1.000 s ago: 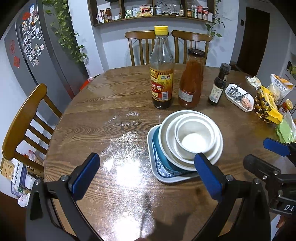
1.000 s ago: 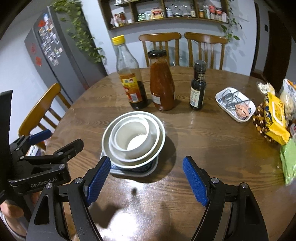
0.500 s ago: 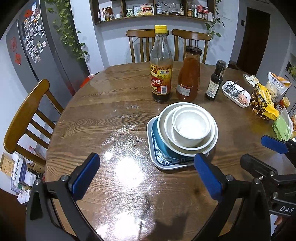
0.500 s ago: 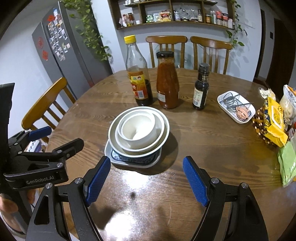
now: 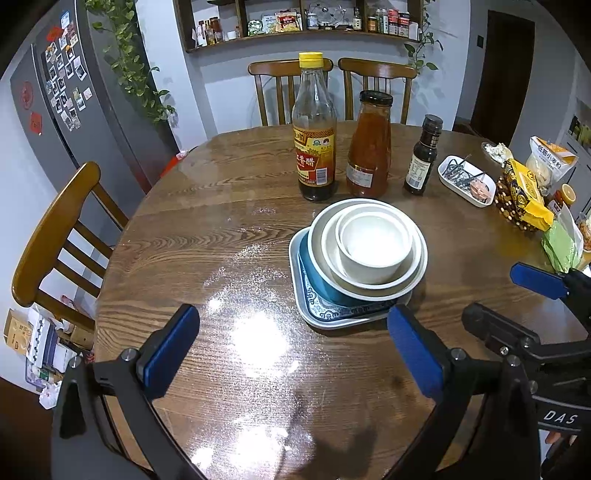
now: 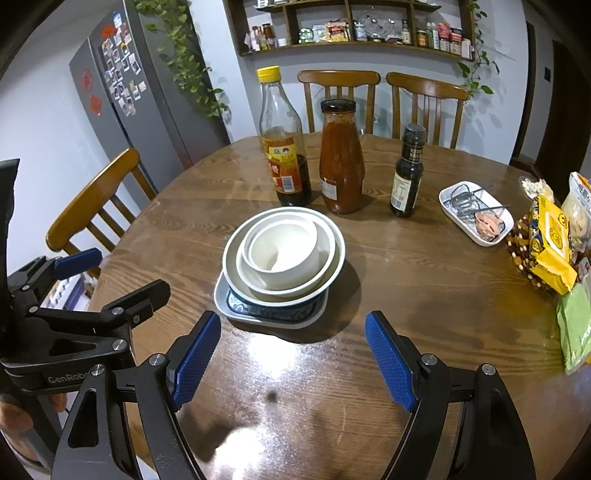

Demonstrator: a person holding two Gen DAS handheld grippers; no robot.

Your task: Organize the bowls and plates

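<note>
Left wrist view: blue fingers (image 5: 170, 343) of the left gripper (image 5: 291, 349) spread wide, nothing between them, hovering above bare table (image 5: 184, 240) short of the stack. Just ahead, nested crockery: small white bowl (image 5: 373, 247) inside a wider bowl (image 5: 369, 277), inside a broad shallow bowl (image 5: 413, 280), all resting on a rectangular blue-patterned plate (image 5: 325, 310). Right gripper (image 5: 524, 306) visible at the right edge, also apart from the stack. Behind, a vinegar bottle (image 5: 314, 147), a red sauce jar (image 5: 369, 147), a small dark bottle (image 5: 421, 158), a white tray (image 5: 466, 181)

Right wrist view: right gripper (image 6: 291, 362) likewise gaping, empty, pointing down at the same stack (image 6: 284, 254) from the near side, not touching. Left gripper (image 6: 107, 280) off to the left

Judged: stacking seemingly done, or a fresh pick about to begin; hard to say which. Next move probably calls for closing on a rim squarely, since glazed crockery slips easily

Glossy round wooden table, glare near the edge; wooden chairs (image 6: 96, 199), grey fridge (image 6: 122, 92) with magnets, wall shelf (image 6: 351, 33), trailing plants, snack packets (image 6: 550, 240) at right
</note>
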